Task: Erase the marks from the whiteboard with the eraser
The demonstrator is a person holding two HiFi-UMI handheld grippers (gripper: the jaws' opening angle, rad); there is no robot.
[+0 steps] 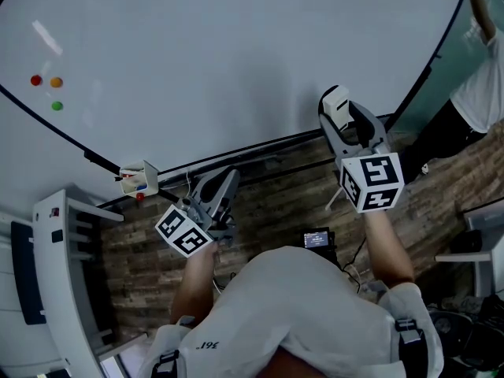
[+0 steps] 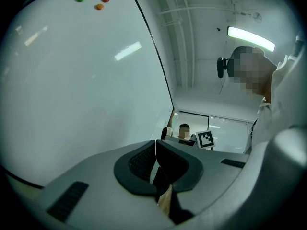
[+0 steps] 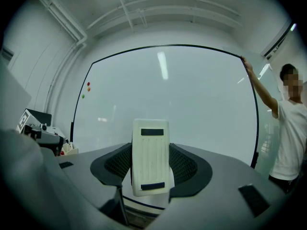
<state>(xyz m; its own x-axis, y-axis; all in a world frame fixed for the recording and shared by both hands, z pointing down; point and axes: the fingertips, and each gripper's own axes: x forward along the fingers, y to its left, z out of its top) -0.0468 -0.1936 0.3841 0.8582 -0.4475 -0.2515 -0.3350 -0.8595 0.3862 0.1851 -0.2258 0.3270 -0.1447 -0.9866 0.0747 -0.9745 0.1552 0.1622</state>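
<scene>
A large whiteboard (image 1: pixel 236 61) fills the upper head view; its surface shows no marks, only three small round magnets (image 1: pixel 46 85) at the left. My right gripper (image 1: pixel 340 113) is shut on a white eraser (image 3: pixel 150 157), held upright just below the board's lower edge. The eraser (image 1: pixel 336 102) tip reaches the board's black frame. My left gripper (image 1: pixel 223 189) hangs lower, beneath the frame, jaws shut with nothing between them. In the left gripper view the board (image 2: pixel 72 80) lies to the left, magnets (image 2: pixel 93 1) at the top.
A small marker holder (image 1: pixel 138 179) hangs on the board's lower frame at left. A white stand with shelves (image 1: pixel 67 266) stands at lower left. Another person (image 1: pixel 472 85) in a white shirt holds the board's right edge. Wooden floor (image 1: pixel 276 203) lies below.
</scene>
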